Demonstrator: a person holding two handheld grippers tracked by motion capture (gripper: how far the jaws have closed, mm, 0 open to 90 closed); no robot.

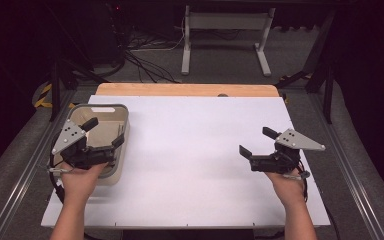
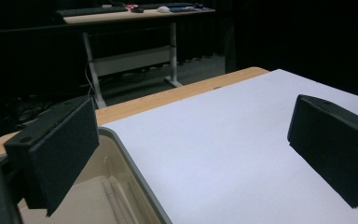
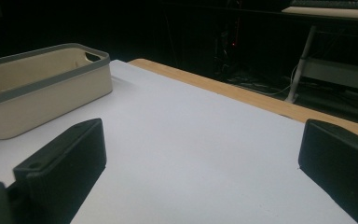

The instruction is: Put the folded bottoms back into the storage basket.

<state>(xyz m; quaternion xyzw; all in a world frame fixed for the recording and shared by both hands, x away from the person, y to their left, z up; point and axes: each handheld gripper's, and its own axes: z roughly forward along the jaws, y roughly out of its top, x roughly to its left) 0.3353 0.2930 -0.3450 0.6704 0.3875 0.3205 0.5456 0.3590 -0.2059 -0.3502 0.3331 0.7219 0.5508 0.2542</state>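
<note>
Table (image 1: 190, 90): wooden top, its bare edge runs along the 12 o'clock side in the high view.
White sheet (image 1: 195, 160): covers almost the whole tabletop, and both my grippers are over it.
Bin (image 1: 114, 111): a cream tub with a grey rim, sitting at 9 o'clock on the sheet, long side running toward 12. In the right gripper view it lies up at 10 o'clock, a handle cut-out in its far end wall.
Left gripper (image 1: 104, 133): I'm holding it right over the bin, jaws spread wide, nothing between them. In the left gripper view one jaw hangs over the bin's inside and the other over bare sheet, with the bin's grey rim running between them.
Right gripper (image 1: 257, 141): I've got it at 3 o'clock, well apart from the bin, jaws wide and holding nothing, pointing toward 9 o'clock. The grey three-cornered plate on top faces up.
Far desk (image 2: 121, 16): beyond the table at 12 o'clock, white legs, a keyboard on it.
</note>
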